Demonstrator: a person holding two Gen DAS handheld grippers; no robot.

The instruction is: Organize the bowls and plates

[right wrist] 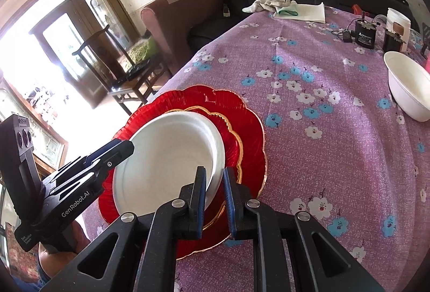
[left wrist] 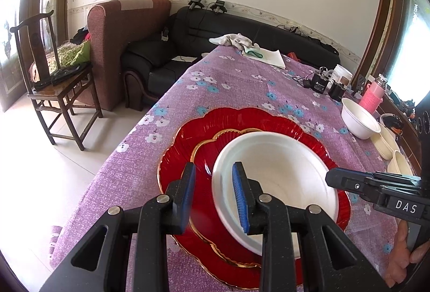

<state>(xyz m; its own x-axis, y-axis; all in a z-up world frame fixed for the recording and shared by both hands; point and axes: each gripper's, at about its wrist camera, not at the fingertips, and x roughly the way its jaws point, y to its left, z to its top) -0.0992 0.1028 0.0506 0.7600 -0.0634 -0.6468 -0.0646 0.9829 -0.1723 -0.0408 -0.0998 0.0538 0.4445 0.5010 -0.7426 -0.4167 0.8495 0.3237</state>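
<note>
A white bowl (left wrist: 282,176) sits on a small gold-rimmed red plate (left wrist: 204,155), which lies on a large scalloped red plate (left wrist: 268,117) on the purple flowered tablecloth. My left gripper (left wrist: 214,176) straddles the bowl's near-left rim, one blue pad inside and one outside, with a gap on both sides. My right gripper (right wrist: 215,179) is shut on the bowl's (right wrist: 166,152) opposite rim, one finger inside and one outside. Each gripper shows in the other's view: the right gripper (left wrist: 332,177) at the bowl's right edge, the left gripper (right wrist: 126,146) at its left edge. A second white bowl (left wrist: 360,117) stands at the right.
Cream dishes (left wrist: 384,144) and a pink bottle (left wrist: 372,98) stand near the table's right side, behind them a black adapter (left wrist: 319,85) with cables. White cloths (left wrist: 233,40) lie at the far end. The table's left edge (left wrist: 139,125) drops to the floor, where a wooden chair (left wrist: 53,82) stands.
</note>
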